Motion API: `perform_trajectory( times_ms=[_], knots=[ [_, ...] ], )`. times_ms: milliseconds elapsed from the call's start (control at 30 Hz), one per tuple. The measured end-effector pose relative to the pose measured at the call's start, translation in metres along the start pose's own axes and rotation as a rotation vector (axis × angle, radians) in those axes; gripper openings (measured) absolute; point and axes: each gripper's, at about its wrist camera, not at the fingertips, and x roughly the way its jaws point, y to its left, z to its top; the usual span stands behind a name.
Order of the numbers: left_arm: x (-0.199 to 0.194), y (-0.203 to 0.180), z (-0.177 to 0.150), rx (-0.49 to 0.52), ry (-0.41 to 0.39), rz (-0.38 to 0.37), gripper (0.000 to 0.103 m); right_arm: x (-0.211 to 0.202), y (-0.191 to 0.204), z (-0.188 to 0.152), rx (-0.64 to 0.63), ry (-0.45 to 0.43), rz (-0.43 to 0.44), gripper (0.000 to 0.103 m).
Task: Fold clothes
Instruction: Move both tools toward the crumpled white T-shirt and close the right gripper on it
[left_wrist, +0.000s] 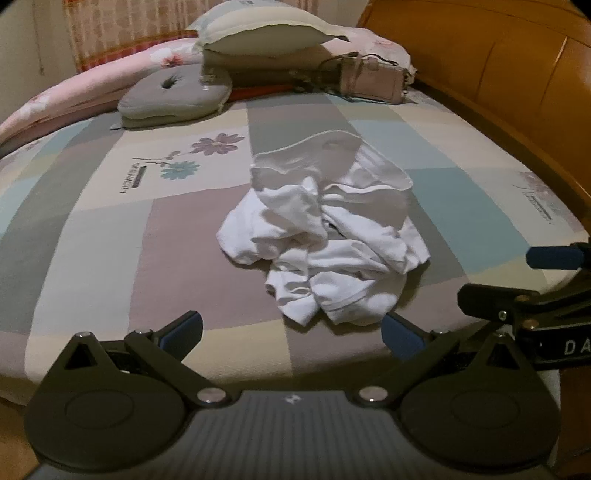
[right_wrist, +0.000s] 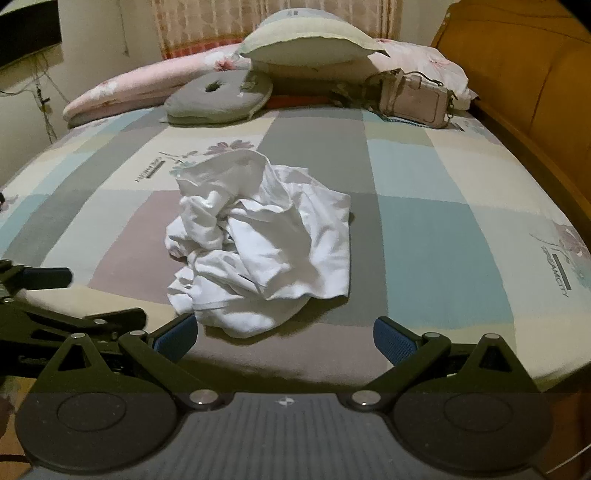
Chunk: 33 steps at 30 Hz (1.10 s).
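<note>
A white garment (left_wrist: 325, 236) lies crumpled in a heap in the middle of the bed; in the right wrist view the same heap (right_wrist: 266, 240) sits left of centre. My left gripper (left_wrist: 291, 338) hovers open over the bed's near edge, just short of the heap, nothing between its blue pads. My right gripper (right_wrist: 284, 338) is open too, its left pad close to the heap's near fold. The right gripper (left_wrist: 532, 288) shows at the right edge of the left wrist view, and the left gripper (right_wrist: 55, 295) at the left edge of the right wrist view.
The bed has a patchwork sheet (left_wrist: 110, 229) with flower prints. At the far end lie a grey cushion (left_wrist: 173, 96), a large pillow (left_wrist: 258, 33), a pink quilt (left_wrist: 74, 92) and a pink handbag (left_wrist: 373, 79). A wooden headboard (left_wrist: 517, 74) runs along the right side.
</note>
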Motion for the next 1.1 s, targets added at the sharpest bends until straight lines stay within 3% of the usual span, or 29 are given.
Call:
perform_trajectory(
  times_ms=[167, 400, 733, 967, 1100],
  knots=[
    [0.001, 0.001, 0.002, 0.017, -0.013, -0.024, 0.102, -0.003, 0.002, -0.004, -0.028, -0.046, 0.036, 0.103],
    [0.001, 0.009, 0.011, 0.017, -0.062, -0.053, 0.102, 0.002, 0.008, -0.003, -0.074, -0.046, 0.056, 0.103],
    [0.026, 0.026, 0.016, -0.037, -0.027, -0.154, 0.102, 0.036, 0.014, 0.005, -0.108, 0.006, 0.106, 0.103],
    [0.036, 0.024, 0.028, 0.061, -0.117, -0.139, 0.102, 0.052, 0.006, 0.016, -0.164, -0.072, 0.158, 0.103],
    [0.042, 0.022, 0.028, 0.124, -0.131, -0.152, 0.102, 0.055, 0.000, 0.011, -0.191, -0.062, 0.185, 0.103]
  ],
)
